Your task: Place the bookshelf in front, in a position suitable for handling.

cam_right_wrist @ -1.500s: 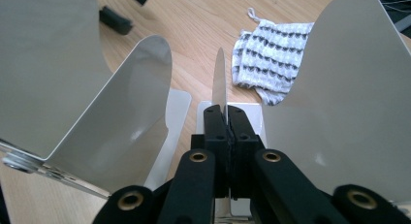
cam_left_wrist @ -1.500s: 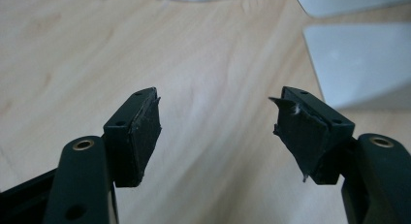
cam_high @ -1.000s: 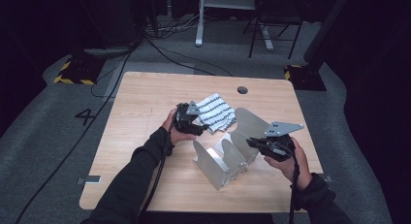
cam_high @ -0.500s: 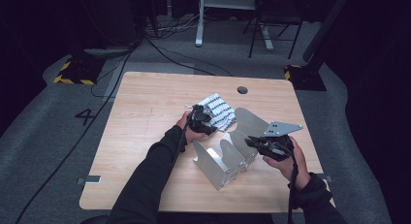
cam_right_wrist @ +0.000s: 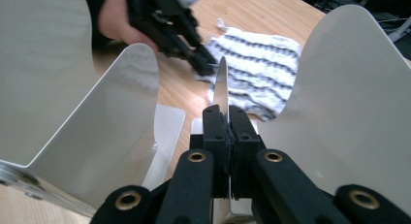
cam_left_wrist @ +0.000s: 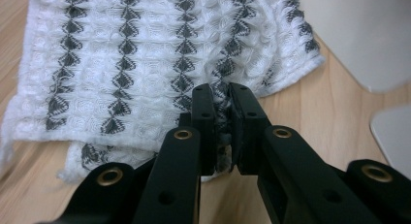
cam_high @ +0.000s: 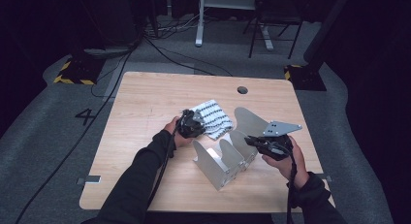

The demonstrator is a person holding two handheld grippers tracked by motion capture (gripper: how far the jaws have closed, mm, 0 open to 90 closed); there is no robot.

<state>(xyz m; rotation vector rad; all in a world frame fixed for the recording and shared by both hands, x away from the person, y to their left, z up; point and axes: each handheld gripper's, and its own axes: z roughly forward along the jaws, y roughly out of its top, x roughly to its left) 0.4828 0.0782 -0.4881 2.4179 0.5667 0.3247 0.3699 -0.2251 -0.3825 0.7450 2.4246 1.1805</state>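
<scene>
On the wooden table, left gripper just pinched the white-and-grey knitted cloth; lift slowly; right gripper pinches the silver metal rack.

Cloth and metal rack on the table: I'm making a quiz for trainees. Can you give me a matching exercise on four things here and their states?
1. left gripper
2. right gripper
3. cloth
4. table

a. light wood, bears everything
b. white with dark stripes, lying flat
c. shut on a thin divider of the metal rack
d. shut on the cloth's edge

Pairs: 1-d, 2-c, 3-b, 4-a
</scene>
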